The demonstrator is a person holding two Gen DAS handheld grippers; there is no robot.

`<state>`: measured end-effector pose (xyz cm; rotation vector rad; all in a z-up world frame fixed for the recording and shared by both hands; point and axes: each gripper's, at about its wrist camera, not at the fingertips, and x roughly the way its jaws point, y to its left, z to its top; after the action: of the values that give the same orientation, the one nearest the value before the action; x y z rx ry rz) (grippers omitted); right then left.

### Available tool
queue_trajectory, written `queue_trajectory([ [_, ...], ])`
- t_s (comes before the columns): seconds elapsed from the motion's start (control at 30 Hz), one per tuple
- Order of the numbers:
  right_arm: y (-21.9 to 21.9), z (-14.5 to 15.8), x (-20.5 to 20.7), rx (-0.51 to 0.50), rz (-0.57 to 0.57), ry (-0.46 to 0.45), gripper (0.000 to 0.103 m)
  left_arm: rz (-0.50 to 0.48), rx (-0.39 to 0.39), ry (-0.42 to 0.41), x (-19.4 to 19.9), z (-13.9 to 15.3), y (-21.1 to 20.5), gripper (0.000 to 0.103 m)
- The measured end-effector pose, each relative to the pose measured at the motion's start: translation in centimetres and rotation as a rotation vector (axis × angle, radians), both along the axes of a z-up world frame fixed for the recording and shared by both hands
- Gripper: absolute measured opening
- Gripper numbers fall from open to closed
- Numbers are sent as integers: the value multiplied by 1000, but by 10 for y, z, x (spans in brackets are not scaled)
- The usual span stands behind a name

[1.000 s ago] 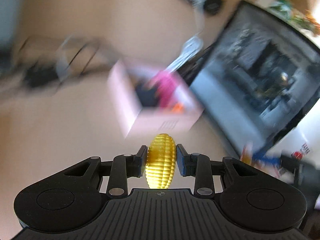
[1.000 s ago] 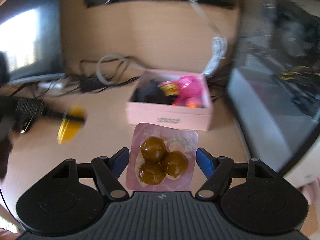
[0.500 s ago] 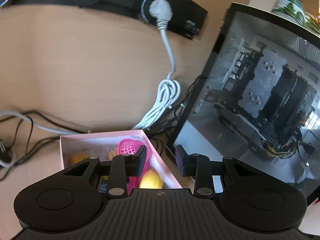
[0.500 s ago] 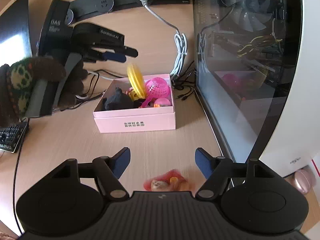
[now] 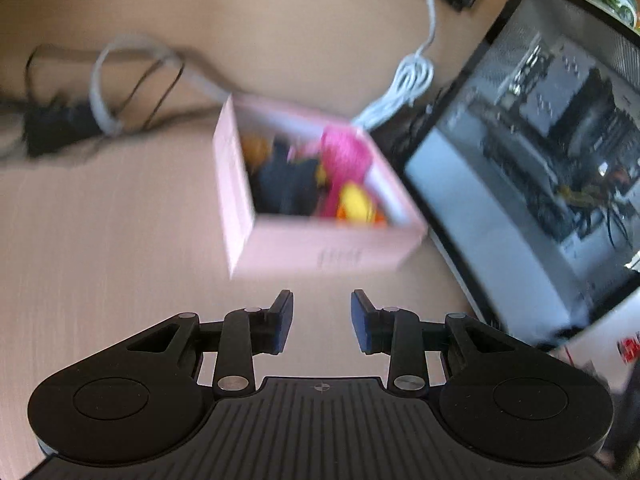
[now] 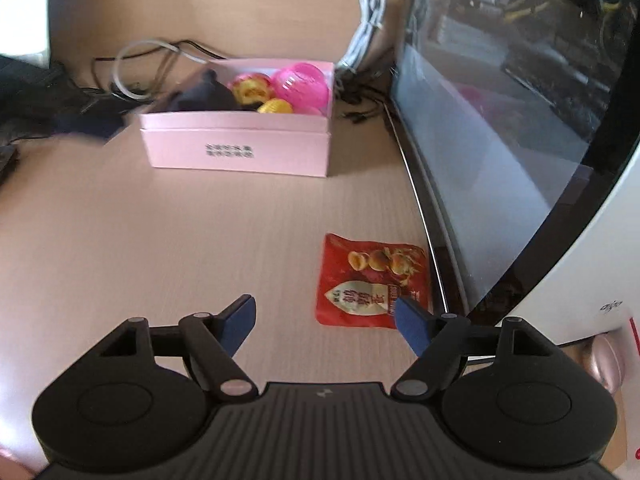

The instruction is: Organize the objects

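A pink box [image 6: 240, 148] stands on the wooden desk and holds a pink mesh ball [image 6: 304, 84], yellow toys [image 6: 274, 107] and a dark item [image 6: 204, 94]. In the left wrist view the box [image 5: 320, 248] is blurred, with the yellow corn toy [image 5: 354, 204] inside. My left gripper [image 5: 322, 322] is open and empty, just in front of the box. My right gripper [image 6: 326, 320] is open and empty, with a red snack packet [image 6: 370, 280] lying flat on the desk between its fingertips, nearer the right one.
A glass-sided computer case [image 6: 520, 100] stands close on the right. Tangled cables [image 6: 152, 60] and a white cord [image 6: 370, 12] lie behind the box. A pink round object [image 6: 608, 360] sits at the far right edge.
My left gripper let the yellow corn go into the box and pulled back, open. My right gripper let go of the tray of brown balls, drew back and now hovers over the red packet.
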<state>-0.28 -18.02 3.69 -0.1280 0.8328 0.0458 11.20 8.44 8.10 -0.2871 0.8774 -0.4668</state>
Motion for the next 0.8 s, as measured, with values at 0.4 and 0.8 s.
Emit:
queue_trajectory([
  [0.4,8,-25,37,-102,-71,-29,75,46,-32,65,-41,-17,34,35],
  [0.8,36,-8,19,151,115,-16,80,106,-51,100,-54,-25,58,35],
])
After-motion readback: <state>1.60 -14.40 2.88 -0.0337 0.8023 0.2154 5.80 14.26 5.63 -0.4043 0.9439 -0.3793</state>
